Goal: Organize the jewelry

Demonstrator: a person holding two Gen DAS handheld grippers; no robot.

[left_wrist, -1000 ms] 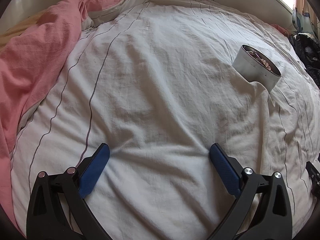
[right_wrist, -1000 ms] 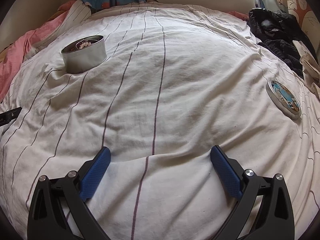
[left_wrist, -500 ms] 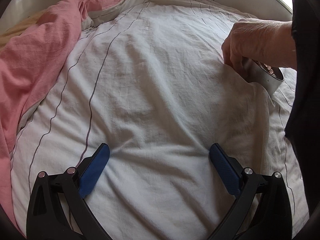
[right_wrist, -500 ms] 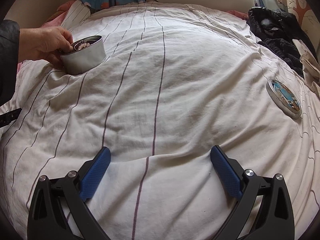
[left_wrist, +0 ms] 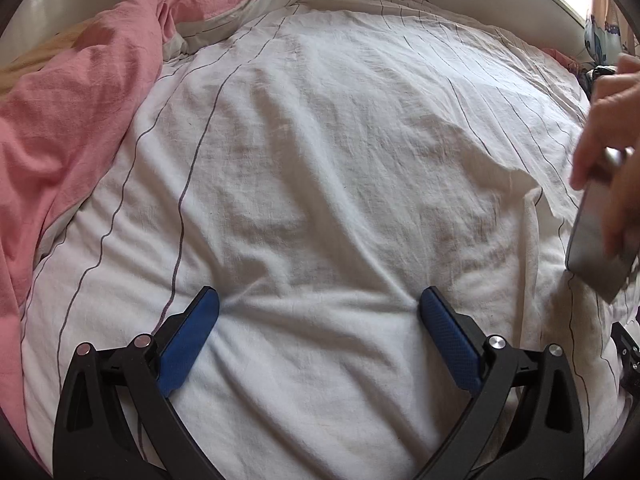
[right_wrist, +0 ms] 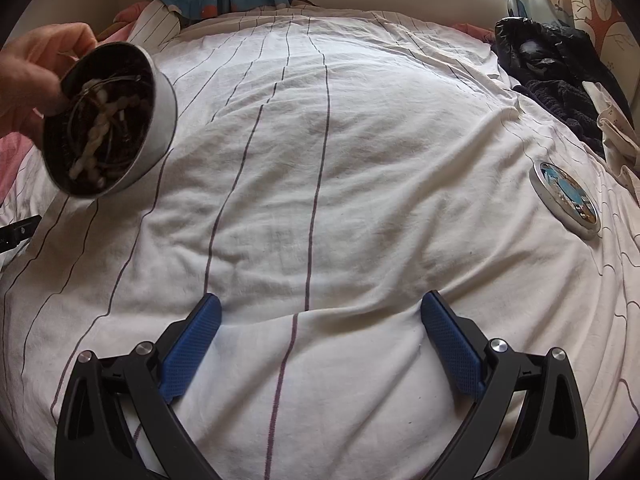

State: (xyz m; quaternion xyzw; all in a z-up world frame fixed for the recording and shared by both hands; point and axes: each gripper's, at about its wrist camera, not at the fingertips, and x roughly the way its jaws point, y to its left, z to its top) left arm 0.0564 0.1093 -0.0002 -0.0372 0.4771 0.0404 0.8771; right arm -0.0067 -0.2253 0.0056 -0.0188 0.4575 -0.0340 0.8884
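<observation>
The bed (right_wrist: pixel 360 184), spread with a white quilt with thin dark stripes, filled both views, with a pink quilt (left_wrist: pixel 68 120) bunched along its far left and dark clothing (right_wrist: pixel 552 76) heaped at the far right. We rested our left gripper (left_wrist: pixel 318 308) and right gripper (right_wrist: pixel 320 314) low on the quilt, each with its blue-padded jaws wide apart and nothing between them.

The round metal tin (right_wrist: pixel 116 120) was off the bed, held up and tilted by a bare hand (right_wrist: pixel 28 80), its open mouth turned toward the right wrist camera. It hung to the far left of the right gripper and at the right edge of the left wrist view (left_wrist: pixel 596 236), so it sat between our two grippers, and we judged it a little nearer the left. Inside the tin lay a tangle of jewelry (right_wrist: pixel 100 120): a pale beaded strand and thin wire loops, too knotted to count.

The tin's lid (right_wrist: pixel 566 196), with a blue picture on top, lay flat on the quilt, far right of the right gripper, well apart from the tin.
</observation>
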